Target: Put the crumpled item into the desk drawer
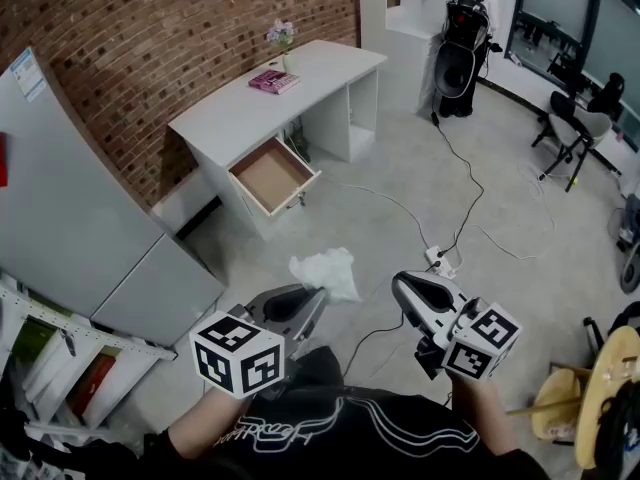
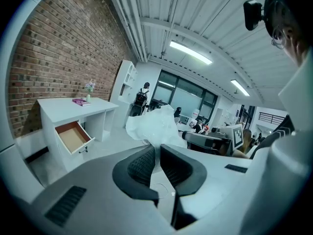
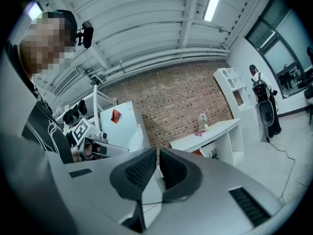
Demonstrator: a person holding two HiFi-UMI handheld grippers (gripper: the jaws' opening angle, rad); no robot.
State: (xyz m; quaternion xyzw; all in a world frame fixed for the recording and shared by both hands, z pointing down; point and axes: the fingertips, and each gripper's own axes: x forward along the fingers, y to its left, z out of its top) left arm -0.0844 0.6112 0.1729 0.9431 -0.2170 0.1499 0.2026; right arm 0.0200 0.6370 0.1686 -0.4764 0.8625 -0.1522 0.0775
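Brick-walled room [image 1: 150, 38]; white desk [image 1: 300, 78] at upper centre of head view, drawer [image 1: 272, 175] pulled open. Lower left: left gripper [image 1: 318, 300] clamped on crumpled white item [image 1: 325, 271], well apart from drawer. Lower right: right gripper [image 1: 400, 290] pinched together, empty.

- We find the crumpled item [image 1: 325, 271] pinched between the jaws of the left gripper [image 1: 316, 300], bulging out ahead of them.
- Well ahead of that gripper and to its left stands the desk [image 1: 230, 118], its drawer [image 1: 272, 175] pulled out towards us.
- On the desk lies a book [image 1: 273, 81], with a flower vase [image 1: 282, 38] just behind it.
- The right gripper [image 1: 400, 288] sits near the left one, on its right, and a power strip [image 1: 440, 260] lies on the floor ahead of it.
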